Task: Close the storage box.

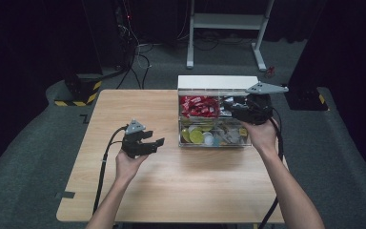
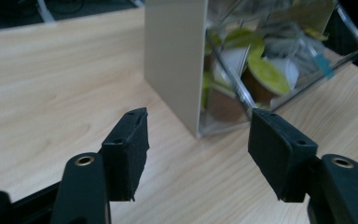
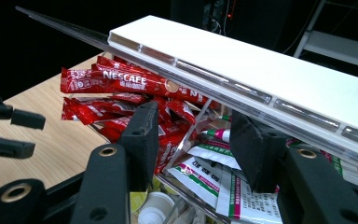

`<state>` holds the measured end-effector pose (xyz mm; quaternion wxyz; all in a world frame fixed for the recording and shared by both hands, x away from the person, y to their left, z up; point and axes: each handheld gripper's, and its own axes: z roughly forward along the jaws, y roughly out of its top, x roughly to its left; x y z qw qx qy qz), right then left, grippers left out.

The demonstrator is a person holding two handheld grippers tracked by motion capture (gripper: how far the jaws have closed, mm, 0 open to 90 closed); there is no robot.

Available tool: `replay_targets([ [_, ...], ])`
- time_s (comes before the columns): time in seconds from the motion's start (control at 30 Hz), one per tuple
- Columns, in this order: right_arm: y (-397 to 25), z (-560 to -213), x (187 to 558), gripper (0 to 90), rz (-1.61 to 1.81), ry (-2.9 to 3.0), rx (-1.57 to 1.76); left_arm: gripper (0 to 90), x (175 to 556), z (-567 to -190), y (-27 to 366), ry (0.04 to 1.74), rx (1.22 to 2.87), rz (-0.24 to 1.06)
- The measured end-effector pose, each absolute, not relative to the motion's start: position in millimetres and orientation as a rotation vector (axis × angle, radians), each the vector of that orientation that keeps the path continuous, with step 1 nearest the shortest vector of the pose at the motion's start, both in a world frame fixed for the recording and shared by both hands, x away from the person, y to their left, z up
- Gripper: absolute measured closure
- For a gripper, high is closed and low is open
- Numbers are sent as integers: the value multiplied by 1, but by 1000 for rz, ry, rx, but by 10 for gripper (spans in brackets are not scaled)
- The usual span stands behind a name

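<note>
Clear plastic compartment box [image 1: 214, 141] with a white hinged lid [image 1: 218, 82] sits on the light wooden counter [image 1: 171, 186] at about one o'clock from the counter's middle, its lid raised at the far side. Red Nescafé stick sachets [image 1: 198, 106] fill the far left compartment, small cups with yellow-green foil tops [image 1: 196, 136] lie in the near left one, and white sachets with green print [image 3: 209, 179] lie in a compartment on the box's right side. The right claw [image 1: 236, 109] hovers over the far right part of the box, at three o'clock from the red sachets, held in the person's right hand [image 1: 261, 134], which is at the box's right end. In the right gripper view its two black jaws stand apart with nothing between them, above the divider that separates the red sachets [image 3: 121, 86] from the white ones, beneath the raised lid [image 3: 261, 77]. The left claw [image 1: 153, 139] is held in the person's left hand [image 1: 129, 164] above the bare counter at nine o'clock from the box, near it but apart, pointing toward it. In the left gripper view its jaws are spread wide and empty, aimed at the box's beige end wall [image 2: 175, 60] and the corner where the foil-topped cups [image 2: 268, 77] show through the clear side.
</note>
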<state>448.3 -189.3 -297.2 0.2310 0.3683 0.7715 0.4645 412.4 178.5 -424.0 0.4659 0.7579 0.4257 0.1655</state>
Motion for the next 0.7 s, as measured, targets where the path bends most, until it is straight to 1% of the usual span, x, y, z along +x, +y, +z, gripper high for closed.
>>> replay_targets([
  [0.33, -191, -293, 451, 530, 1280, 2127, 1019, 408, 422, -388, 168, 967, 1812, 397],
  [0.47, -191, -292, 452, 529, 1269, 2133, 1014, 411, 424, -380, 165, 951, 1827, 396],
  [0.53, -190, -291, 452, 528, 1267, 2130, 1022, 409, 427, -373, 162, 943, 1839, 357],
  [0.7, -189, -290, 453, 526, 1267, 2127, 1025, 432, 431, -365, 154, 932, 1838, 353],
])
